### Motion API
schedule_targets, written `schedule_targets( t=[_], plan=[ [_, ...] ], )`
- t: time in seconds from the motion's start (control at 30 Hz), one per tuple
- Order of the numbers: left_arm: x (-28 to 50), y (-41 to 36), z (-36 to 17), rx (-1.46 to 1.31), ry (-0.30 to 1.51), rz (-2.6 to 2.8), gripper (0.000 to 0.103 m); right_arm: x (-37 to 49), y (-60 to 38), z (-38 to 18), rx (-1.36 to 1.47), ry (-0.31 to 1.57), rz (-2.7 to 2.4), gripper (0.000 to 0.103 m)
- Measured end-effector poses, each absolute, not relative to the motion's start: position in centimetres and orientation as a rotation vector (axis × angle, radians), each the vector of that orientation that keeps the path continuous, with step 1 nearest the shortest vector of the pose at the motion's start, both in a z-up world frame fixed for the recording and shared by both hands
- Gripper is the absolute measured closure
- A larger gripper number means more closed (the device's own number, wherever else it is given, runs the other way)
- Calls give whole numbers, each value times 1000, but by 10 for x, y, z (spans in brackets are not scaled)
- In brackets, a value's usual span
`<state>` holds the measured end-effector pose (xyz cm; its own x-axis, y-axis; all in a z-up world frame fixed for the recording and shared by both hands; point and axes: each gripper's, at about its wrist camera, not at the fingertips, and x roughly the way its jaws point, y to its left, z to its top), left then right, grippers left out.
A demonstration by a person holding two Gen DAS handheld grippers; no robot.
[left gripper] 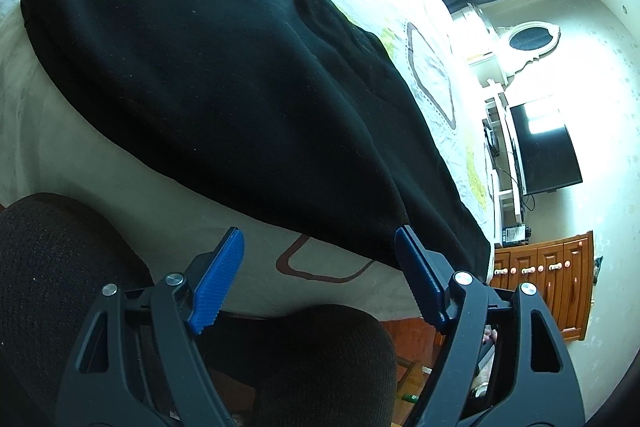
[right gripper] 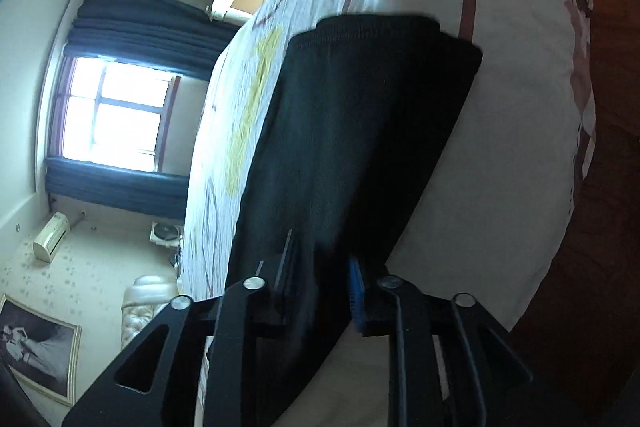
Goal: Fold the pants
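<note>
1. The pants (left gripper: 208,75) are plain black, with no print that I can see.
2. The bed sheet (left gripper: 80,163) under them is off-white, with brown looping outlines and yellow patches.
3. My left gripper (left gripper: 320,259) has a black frame and ribbed blue pads (left gripper: 218,287).
4. My right gripper (right gripper: 320,267) is black as well (only a sliver of blue pad shows).
5. The curtains (right gripper: 132,39) are dark blue.
6. The dresser (left gripper: 552,279) is orange-brown wood with pale knobs.

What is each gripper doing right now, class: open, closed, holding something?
Left gripper: open, holding nothing, fingers spread at the near edge of the black pants.
Right gripper: partly closed around the pants' fabric; a firm grip cannot be told.
</note>
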<state>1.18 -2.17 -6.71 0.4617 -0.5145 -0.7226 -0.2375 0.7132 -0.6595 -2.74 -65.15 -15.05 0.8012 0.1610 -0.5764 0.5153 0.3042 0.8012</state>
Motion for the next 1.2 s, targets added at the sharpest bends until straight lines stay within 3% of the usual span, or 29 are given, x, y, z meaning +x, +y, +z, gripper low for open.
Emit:
schedule_targets(
  t=[0.1, 0.23, 0.27, 0.3, 0.33, 0.47, 0.63, 0.83, 0.9, 1.2],
  plan=[
    [10, -24, -68, -800, 1118, -191, 26, -33, -670, -148, 1273, 542, -292, 62],
    [12, -29, -71, -795, 1143, -189, 26, -25, -689, -159, 1322, 525, -306, 61],
    [11, -29, -72, -795, 1148, -188, 26, -21, -689, -159, 1322, 543, -312, 71],
    [11, -30, -72, -796, 1150, -188, 26, -18, -687, -157, 1294, 572, -330, 90],
    [11, -31, -72, -794, 1151, -188, 26, -21, -686, -153, 1275, 572, -315, 95],
    [11, -33, -70, -782, 1148, -182, 26, -35, -695, -142, 1236, 537, -339, 97],
    [15, -34, -74, -789, 1159, -176, 26, -49, -703, -175, 1298, 563, -368, 97],
    [16, -38, -73, -783, 1148, -215, 26, -56, -702, -164, 1280, 528, -311, 90],
    [14, -45, -75, -807, 1140, -257, 26, -60, -703, -165, 1279, 535, -301, 68],
    [29, -103, -94, -872, 1144, -375, 26, -64, -697, -181, 1329, 555, -305, 67]
  ],
)
